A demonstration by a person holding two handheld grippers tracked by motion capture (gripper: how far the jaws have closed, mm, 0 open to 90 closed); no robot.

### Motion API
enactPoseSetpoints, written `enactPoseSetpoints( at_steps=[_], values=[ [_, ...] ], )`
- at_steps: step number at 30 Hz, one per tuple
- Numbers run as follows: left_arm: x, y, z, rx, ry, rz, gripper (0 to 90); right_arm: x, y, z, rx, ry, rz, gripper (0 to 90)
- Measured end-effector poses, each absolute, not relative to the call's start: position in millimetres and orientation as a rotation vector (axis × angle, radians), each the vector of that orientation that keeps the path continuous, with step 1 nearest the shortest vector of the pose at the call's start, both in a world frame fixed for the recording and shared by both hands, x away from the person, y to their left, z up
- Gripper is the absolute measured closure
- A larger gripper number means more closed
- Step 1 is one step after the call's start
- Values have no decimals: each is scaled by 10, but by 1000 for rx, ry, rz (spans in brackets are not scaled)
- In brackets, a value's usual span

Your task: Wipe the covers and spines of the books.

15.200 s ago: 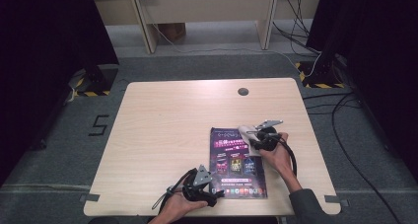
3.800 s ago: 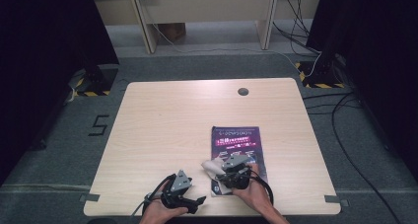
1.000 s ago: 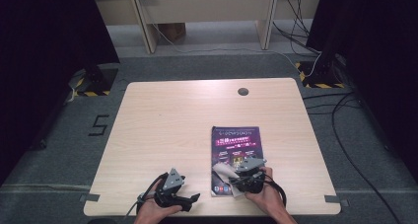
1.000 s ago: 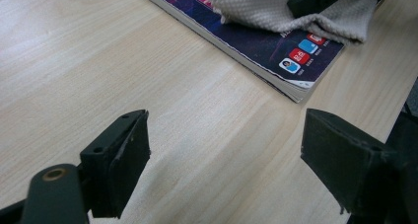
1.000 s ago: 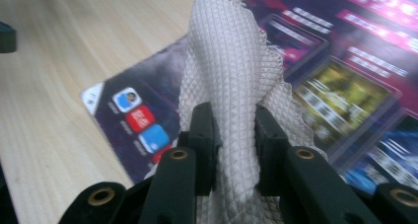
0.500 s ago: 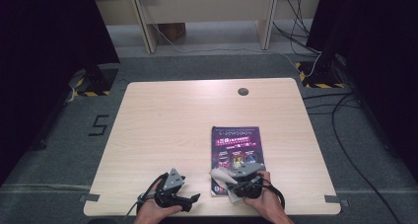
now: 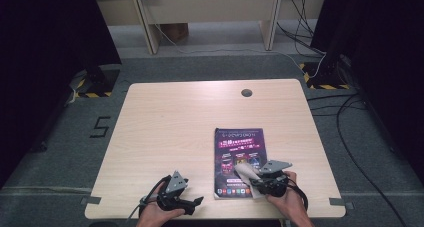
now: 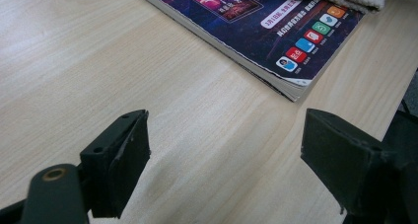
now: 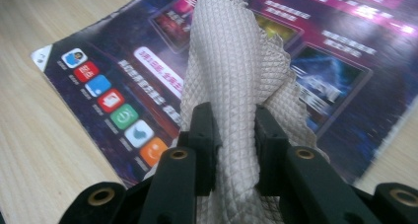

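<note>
A dark purple magazine (image 7: 240, 159) lies on the wooden table (image 7: 190, 122), right of centre near the front. My right gripper (image 7: 252, 179) is shut on a beige waffle-weave cloth (image 9: 231, 76), whose loose end drapes over the magazine's lower cover (image 9: 148, 81). In the high view the cloth (image 7: 244, 172) shows pale at the magazine's front right part. My left gripper (image 7: 197, 201) rests at the front edge, left of the magazine, jaws wide open with bare table between them. In the left gripper view the magazine's corner (image 8: 291, 61) lies just beyond those jaws.
A round grommet hole (image 7: 246, 92) sits near the table's far edge. Cables (image 7: 345, 112) run over the grey floor to the right. Pale furniture legs (image 7: 145, 22) stand behind the table. Dark curtains flank both sides.
My right gripper with the cloth has slid a little to the right across the magazine's front part. The left gripper has stayed where it was.
</note>
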State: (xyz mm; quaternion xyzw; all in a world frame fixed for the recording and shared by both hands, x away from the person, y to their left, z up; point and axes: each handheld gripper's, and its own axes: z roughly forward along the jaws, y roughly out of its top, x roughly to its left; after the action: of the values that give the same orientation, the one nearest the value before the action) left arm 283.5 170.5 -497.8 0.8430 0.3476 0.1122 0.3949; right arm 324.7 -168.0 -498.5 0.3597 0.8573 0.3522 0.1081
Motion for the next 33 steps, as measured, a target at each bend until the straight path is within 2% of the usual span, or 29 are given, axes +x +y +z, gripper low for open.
enactPoseSetpoints(
  at_steps=[23, 33],
  values=[
    [2845, 1669, -5004, 2139, 891, 295, 179, 3137, -1965, -4987, 1081, 2483, 1027, 750],
    [2965, 1287, -5069, 2135, 862, 336, 177, 3134, -1969, -4997, 1076, 2490, 1048, 755]
  ],
)
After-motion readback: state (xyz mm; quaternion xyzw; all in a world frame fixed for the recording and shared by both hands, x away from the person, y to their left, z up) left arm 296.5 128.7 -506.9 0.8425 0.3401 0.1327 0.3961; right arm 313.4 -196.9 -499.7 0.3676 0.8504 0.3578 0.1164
